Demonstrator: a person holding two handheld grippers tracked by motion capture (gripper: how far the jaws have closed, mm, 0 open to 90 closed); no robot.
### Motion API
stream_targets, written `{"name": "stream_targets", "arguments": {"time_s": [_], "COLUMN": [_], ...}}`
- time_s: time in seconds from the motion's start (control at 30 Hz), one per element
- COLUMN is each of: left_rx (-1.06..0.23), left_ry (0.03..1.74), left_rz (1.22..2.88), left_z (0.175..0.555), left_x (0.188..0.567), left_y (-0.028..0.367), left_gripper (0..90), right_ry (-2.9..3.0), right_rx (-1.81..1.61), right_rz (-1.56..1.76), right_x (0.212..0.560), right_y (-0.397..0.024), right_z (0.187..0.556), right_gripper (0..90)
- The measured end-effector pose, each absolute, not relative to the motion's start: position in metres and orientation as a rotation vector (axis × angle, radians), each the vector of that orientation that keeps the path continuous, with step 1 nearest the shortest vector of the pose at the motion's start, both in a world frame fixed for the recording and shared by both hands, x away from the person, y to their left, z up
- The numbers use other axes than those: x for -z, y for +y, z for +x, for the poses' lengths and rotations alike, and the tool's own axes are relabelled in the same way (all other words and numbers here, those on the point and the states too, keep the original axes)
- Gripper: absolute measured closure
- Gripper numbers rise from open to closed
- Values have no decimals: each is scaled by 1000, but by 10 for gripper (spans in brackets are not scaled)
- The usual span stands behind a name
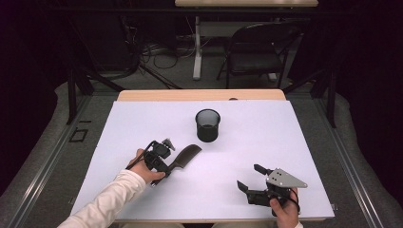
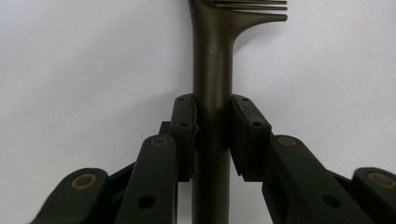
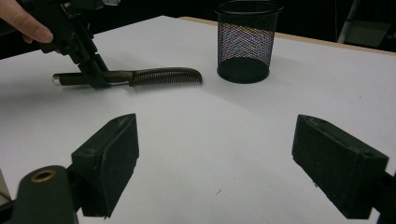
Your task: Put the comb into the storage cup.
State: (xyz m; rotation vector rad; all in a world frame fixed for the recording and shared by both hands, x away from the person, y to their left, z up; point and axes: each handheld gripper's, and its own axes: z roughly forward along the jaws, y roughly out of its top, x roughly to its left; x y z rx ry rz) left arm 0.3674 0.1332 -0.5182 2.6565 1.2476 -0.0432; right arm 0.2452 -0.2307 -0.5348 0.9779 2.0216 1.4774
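A dark brown comb (image 1: 188,154) with a long handle lies low over the white table cover (image 1: 285,137), left of centre. My left gripper (image 1: 171,166) is shut on its handle. In the left gripper view both pads press the handle (image 2: 212,60) from either side, my left gripper (image 2: 212,126) pointing along it toward the teeth. The right gripper view shows the comb (image 3: 163,75) level, with the left gripper (image 3: 95,77) clamped near its handle end. My right gripper (image 1: 248,175) rests near the front right, open, nothing between its jaws (image 3: 215,130).
A black mesh cup (image 1: 207,125) stands upright at the table's middle back, beyond the comb's tip (image 3: 247,39). A black folding chair (image 1: 256,47) and a desk leg stand on the floor behind the table.
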Motion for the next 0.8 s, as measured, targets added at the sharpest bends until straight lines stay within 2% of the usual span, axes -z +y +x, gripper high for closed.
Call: {"name": "stream_targets", "arguments": {"time_s": [0.8], "left_rx": [-7], "left_ry": [1233], "left_rz": [2508], "left_z": [362], "left_x": [504], "left_y": [144], "left_gripper": [727], "right_ry": [2023], "right_rx": [-1476], "right_rz": [981], "right_x": [535], "right_y": [-230], "right_z": [245], "right_gripper": [146]}}
